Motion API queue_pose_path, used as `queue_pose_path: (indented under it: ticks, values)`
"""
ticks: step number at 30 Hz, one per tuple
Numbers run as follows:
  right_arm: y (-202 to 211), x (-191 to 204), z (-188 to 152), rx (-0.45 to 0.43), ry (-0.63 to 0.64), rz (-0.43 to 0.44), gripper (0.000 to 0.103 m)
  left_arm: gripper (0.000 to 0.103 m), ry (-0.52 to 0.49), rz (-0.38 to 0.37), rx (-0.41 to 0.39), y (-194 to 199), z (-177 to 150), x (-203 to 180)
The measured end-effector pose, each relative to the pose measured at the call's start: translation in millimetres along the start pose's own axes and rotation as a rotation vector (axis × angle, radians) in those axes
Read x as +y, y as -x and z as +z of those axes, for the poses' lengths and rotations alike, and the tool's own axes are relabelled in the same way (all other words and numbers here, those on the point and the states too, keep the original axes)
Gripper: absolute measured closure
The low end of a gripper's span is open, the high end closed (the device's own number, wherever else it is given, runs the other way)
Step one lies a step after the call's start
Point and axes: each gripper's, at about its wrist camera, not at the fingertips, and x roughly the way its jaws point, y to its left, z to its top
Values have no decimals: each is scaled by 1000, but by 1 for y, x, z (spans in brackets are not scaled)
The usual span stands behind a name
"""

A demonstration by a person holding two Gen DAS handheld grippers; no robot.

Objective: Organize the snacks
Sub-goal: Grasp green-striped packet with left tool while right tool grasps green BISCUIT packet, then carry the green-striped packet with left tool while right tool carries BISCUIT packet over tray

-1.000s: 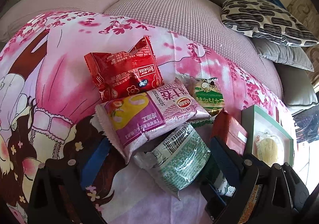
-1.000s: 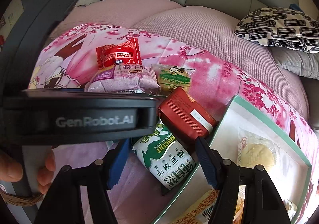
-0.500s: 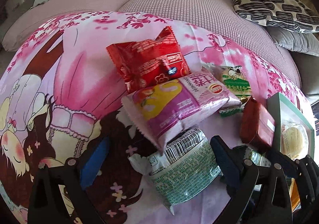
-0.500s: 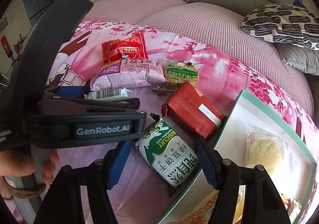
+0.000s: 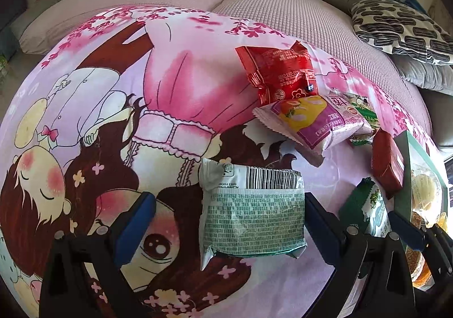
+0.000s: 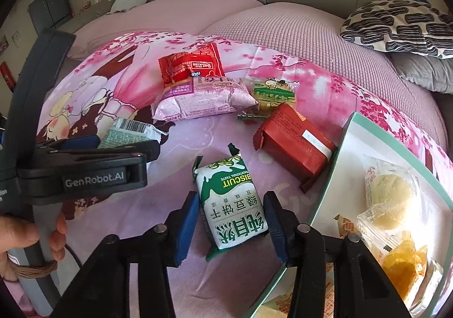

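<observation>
Closing right gripper [image 6: 230, 226] straddles biscuit pack [image 6: 230, 204], lying lengthwise along its ungripping fingers.

1. Tray [image 6: 349, 131]: its near and right parts are cut off by the right wrist view's edge.
2. Yellow-green packet [image 5: 365, 111]: largely hidden under the purple packet [image 5: 317, 122].
3. Barcode packet [image 6: 128, 132]: partly hidden behind the left gripper [image 6: 93, 154].
4. Hand [image 6: 17, 236]: cut off at the picture's edge.

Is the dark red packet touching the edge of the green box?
Touching. In the right wrist view the dark red packet has its lower right corner against the green box rim, with no cloth showing between them.
</observation>
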Motion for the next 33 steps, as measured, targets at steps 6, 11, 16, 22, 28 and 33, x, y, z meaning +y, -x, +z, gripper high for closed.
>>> queue_pose_path:
  ticks: [6, 11, 16, 22, 28, 33]
  values:
    - [6, 13, -12, -24, -56, 1, 60, 7, -23, 1, -21, 6, -9, 4]
    - [7, 18, -16, -40, -107, -31, 60, 20, -24, -2, -48, 12, -15, 4]
    - [7, 24, -18, -52, -142, -73, 60, 36, -11, -33, -60, 17, -16, 9]
    - [12, 24, -20, -78, -158, -63, 61, 39, 1, -56, -59, 21, -16, 9]
    - [29, 25, -20, -131, -159, -44, 61, 39, -4, -87, -89, 34, -13, 2]
    - [45, 21, -19, -176, -172, -26, 61, 39, -15, -104, -131, 50, -10, -4]
